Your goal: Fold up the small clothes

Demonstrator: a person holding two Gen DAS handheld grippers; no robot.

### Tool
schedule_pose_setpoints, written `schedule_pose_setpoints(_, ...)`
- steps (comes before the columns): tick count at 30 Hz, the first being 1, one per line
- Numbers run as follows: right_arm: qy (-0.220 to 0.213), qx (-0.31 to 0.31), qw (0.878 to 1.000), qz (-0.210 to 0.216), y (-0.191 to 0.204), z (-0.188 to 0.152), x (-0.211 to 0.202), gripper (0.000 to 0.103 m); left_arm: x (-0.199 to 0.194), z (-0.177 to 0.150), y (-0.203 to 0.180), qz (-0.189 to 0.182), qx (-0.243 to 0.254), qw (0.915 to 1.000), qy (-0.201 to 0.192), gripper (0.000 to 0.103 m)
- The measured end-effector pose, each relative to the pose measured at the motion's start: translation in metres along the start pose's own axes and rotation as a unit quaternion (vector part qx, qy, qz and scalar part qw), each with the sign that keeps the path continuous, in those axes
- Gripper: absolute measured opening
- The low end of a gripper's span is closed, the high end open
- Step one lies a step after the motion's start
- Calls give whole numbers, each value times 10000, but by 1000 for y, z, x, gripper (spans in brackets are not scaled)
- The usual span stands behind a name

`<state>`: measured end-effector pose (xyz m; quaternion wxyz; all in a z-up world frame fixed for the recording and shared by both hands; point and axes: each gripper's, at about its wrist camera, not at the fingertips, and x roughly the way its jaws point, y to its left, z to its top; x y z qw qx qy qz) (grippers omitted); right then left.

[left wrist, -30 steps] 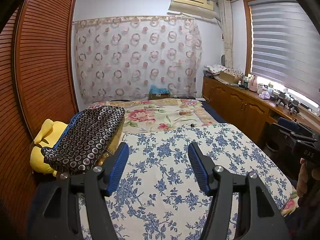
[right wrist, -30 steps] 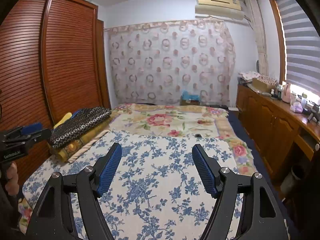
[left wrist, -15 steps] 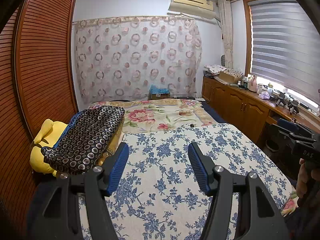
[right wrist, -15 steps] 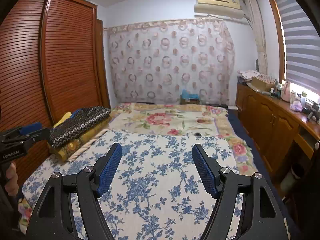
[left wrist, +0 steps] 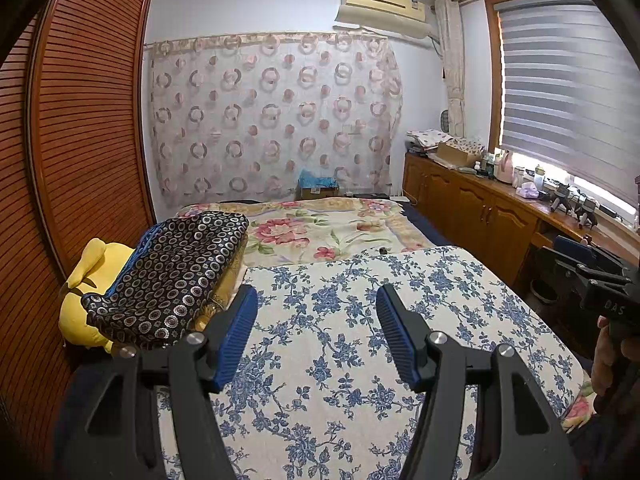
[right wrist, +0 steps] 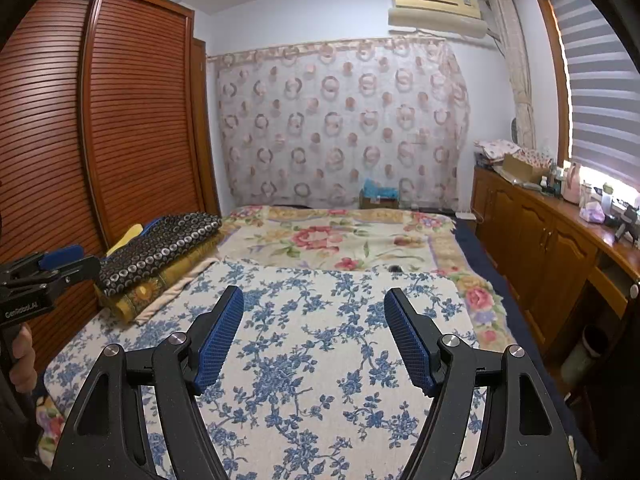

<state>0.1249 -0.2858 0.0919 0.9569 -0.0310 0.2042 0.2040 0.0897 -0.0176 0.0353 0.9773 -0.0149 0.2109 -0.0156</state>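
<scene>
Room: a bedroom with a slatted brown wooden wardrobe (left wrist: 80, 128) to the left of both grippers, a sheer curtain printed with pink rings (left wrist: 272, 116) on the far wall, and a cream air conditioner (right wrist: 436, 8) above it.
Surface: a bed under a cream cloth with blue flowers (left wrist: 360, 344), directly beneath and ahead of both grippers; beyond it lies a cream blanket with red roses (right wrist: 340, 240).
Left gripper (left wrist: 316, 304): blue-padded fingers stand apart with nothing between them, hovering over the blue-flowered cloth.
Right gripper (right wrist: 314, 304): fingers likewise spread wide and empty, above the same cloth.
Task's thing: no small garment can be made out; the nearest folded textile is a dark cloth with small ring dots (left wrist: 168, 276), ahead and left of the left gripper, lying on a gold patterned bundle (right wrist: 160, 284).
Container: one brown cardboard box (right wrist: 378, 200) far ahead at the curtain's foot, with crumpled blue stuff on top.
Only in left view: a yellow plush toy (left wrist: 80, 304) beside the dotted cloth; the person's right hand (left wrist: 608, 356) at the right edge.
Only in right view: the person's left hand (right wrist: 22, 356) at the left edge.
Count: two grippers, one box, one long wooden sideboard (right wrist: 532, 240) on the right, crowded with bottles.
</scene>
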Motion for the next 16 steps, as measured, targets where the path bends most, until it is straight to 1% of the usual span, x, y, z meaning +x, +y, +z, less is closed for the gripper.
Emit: schedule_pose_setpoints(16, -4, 11, 10000, -3, -3, 0, -1, 75, -1, -1, -2, -1, -1, 10000, -20, 61)
